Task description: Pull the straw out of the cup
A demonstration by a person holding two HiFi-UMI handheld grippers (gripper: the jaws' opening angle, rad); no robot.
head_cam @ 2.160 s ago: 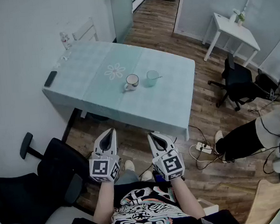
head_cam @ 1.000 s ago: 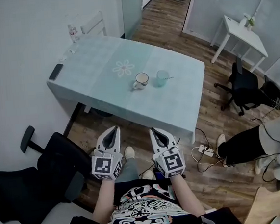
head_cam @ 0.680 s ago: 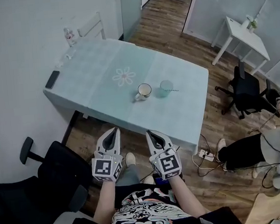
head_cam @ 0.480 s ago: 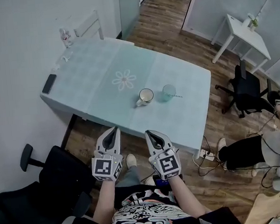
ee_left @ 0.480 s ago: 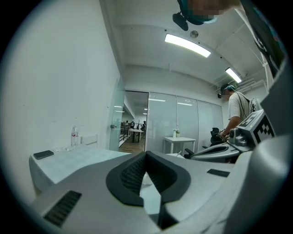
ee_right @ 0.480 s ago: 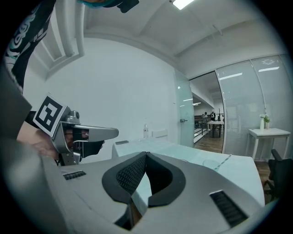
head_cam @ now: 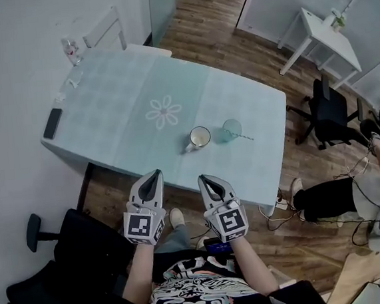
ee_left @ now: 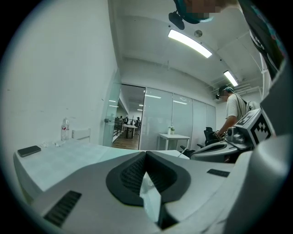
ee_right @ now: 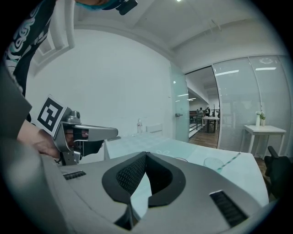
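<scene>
A: Any change in the last couple of seconds?

B: Nearer the bench (head_cam: pixel 137 86) now, with cup (head_cam: pixel 231 130) and mug (head_cam: pixel 199 137) lower in the head view and closer ahead of both tools. Otherwise held low at the waist as before, short of the bench edge.

A: State of the tools?

B: Left tool (head_cam: pixel 153 175) closed on nothing, tips together. Right tool (head_cam: pixel 202 179) likewise.

A: Meaning for the task?

B: Approach only, by the look of it. Straw (head_cam: pixel 243 136) not yet out of the cup, no reach begun.

A: Where, exactly?

B: Cup ahead of the right tool and a little to its right, well apart. Mug just beside the cup, on the side toward the left tool.

A: Lie of the straw?

B: Leaning, long axis slanting up out of the cup, free end pointing off to the right tool's right and slightly back toward it.
</scene>
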